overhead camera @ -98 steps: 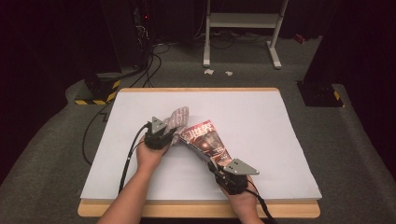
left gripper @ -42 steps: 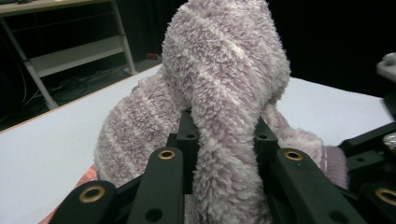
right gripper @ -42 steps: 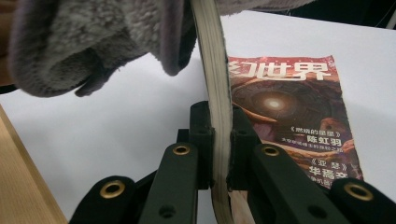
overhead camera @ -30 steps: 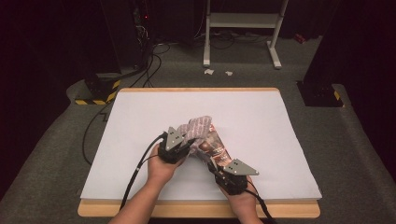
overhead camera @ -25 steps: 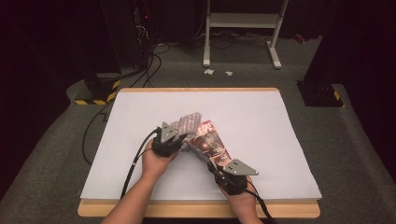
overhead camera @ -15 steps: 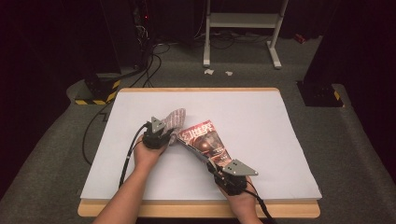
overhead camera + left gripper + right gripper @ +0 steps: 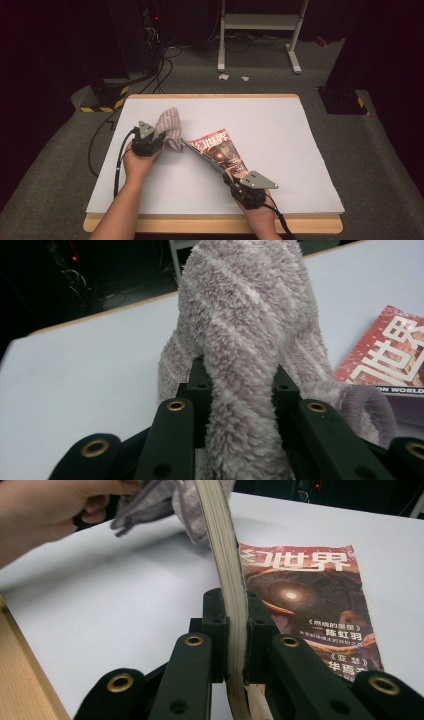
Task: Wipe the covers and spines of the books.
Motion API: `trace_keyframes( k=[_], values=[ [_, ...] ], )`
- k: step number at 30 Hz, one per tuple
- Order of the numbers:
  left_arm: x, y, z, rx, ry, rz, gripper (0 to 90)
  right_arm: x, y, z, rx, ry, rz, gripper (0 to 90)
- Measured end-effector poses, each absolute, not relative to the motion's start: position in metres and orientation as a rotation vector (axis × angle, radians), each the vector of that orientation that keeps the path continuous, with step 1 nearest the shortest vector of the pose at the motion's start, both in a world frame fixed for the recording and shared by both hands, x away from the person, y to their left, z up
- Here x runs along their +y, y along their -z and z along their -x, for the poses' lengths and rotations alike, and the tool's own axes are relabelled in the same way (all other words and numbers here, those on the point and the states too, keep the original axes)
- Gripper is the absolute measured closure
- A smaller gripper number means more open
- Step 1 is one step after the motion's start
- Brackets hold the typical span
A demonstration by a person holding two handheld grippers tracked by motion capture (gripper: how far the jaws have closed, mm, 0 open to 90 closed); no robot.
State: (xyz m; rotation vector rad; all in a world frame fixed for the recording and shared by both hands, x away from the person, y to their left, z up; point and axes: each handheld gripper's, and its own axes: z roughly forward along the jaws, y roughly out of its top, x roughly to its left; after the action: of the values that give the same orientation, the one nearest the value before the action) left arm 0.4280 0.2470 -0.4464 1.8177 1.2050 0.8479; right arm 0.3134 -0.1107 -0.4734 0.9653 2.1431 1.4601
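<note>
Magazine [image 7: 220, 152] clamped in right jaws, lifted for wiping; cloth [image 7: 169, 127] gripped in left jaws (just beside the raised edge).

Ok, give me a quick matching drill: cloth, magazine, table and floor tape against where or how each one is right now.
1. cloth
2. magazine
3. table
4. striped tape

a. on the floor, beyond the table's far left corner
b. covered in white
c. clamped in the left gripper
d. pages gripped on edge by the right gripper, cover lying flat

Pairs: 1-c, 2-d, 3-b, 4-a
</note>
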Motion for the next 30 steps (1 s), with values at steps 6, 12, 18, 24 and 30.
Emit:
trace_keyframes(
  k=[6, 12, 18, 24, 30],
  values=[
    [0.263, 0.448, -0.415, 1.229, -0.883, -1.835, 70.2, -0.110, 0.472, -0.314, 2.139, -1.460, -0.968, 83.9],
    [0.270, 0.472, -0.415, 1.307, -0.771, -1.893, 67.6, -0.109, 0.472, -0.313, 2.142, -1.454, -0.964, 83.9],
    [0.265, 0.482, -0.410, 1.301, -0.684, -1.895, 55.6, -0.109, 0.473, -0.313, 2.140, -1.454, -0.961, 83.9],
    [0.263, 0.465, -0.393, 1.234, -0.682, -1.817, 43.3, -0.109, 0.473, -0.313, 2.137, -1.454, -0.961, 83.9],
    [0.258, 0.462, -0.362, 1.176, -0.667, -1.737, 36.6, -0.110, 0.470, -0.313, 2.117, -1.462, -0.963, 84.0]
  ],
)
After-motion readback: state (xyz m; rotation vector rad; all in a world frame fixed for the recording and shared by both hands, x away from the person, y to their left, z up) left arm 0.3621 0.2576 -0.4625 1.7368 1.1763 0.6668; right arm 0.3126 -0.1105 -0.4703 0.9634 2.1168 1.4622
